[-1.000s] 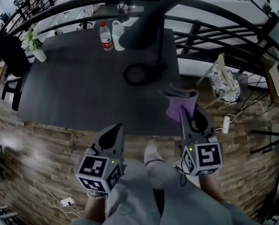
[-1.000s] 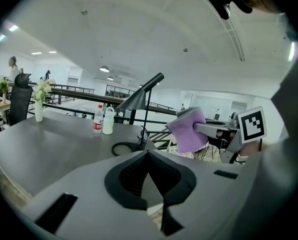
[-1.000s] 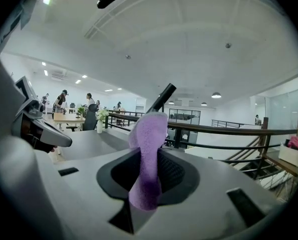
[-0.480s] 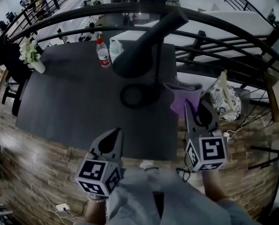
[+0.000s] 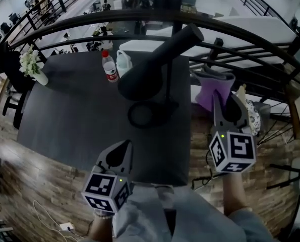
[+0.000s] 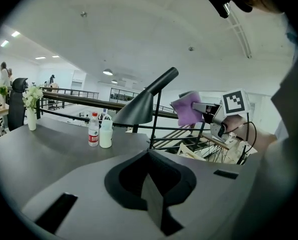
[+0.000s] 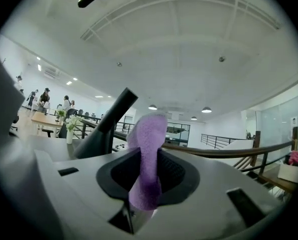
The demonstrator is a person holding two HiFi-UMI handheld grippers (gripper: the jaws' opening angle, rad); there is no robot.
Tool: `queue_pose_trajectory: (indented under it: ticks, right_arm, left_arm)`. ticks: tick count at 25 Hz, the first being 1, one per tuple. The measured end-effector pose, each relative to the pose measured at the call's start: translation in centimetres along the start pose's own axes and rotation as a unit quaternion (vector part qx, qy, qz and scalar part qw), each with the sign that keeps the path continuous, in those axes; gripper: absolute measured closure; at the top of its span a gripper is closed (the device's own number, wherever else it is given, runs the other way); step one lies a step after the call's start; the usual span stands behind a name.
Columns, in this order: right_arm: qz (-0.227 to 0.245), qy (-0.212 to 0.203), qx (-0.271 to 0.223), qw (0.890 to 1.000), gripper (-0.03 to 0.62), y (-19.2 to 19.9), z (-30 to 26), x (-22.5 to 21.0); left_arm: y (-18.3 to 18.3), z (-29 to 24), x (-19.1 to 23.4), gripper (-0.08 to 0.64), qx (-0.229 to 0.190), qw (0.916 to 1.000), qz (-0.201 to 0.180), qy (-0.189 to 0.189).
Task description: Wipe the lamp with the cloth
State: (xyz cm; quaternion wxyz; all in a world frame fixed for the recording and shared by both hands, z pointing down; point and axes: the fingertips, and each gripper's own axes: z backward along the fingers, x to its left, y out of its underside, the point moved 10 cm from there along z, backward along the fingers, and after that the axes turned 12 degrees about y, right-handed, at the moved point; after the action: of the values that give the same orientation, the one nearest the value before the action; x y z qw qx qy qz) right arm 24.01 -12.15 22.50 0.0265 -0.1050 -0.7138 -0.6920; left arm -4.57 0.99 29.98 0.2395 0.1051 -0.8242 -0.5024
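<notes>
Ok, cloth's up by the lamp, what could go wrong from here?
The left gripper hangs low, shut and empty, so nothing braces the lamp; a firm wipe could tip it toward the water bottle and jug. The right gripper pinches only part of the cloth; it may slip out.

The right gripper (image 7: 146, 180) has its jaws closed on a purple cloth (image 7: 148, 139) that stands up between them, with the dark lamp (image 7: 104, 130) just ahead to its left and a handrail (image 7: 224, 149) off to its right.
</notes>
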Motion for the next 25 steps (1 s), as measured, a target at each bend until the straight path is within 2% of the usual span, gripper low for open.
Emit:
queue_pose_trajectory:
  ticks: [7, 11, 17, 25]
  right_arm:
    - [-0.019, 0.076, -0.021, 0.997, 0.505, -2.9, -2.2, -0.5]
    - [-0.036, 0.102, -0.032, 0.994, 0.505, -4.5, -2.3, 0.4]
    - [-0.018, 0.098, -0.056, 0.993, 0.505, -6.7, -1.7, 3.8]
    - [0.027, 0.070, -0.062, 0.995, 0.505, -7.1, -1.5, 8.5]
  left_arm:
    - [-1.3, -0.8, 3.0, 0.555, 0.013, 0.9993, -0.013, 0.032]
    - [-1.9, -0.6, 4.8, 0.555, 0.013, 0.9987, -0.016, 0.047]
    - [-2.1, -0.2, 7.2, 0.555, 0.019, 0.9976, -0.015, 0.065]
    - [-2.1, 0.4, 9.4, 0.555, 0.022, 0.9964, -0.014, 0.081]
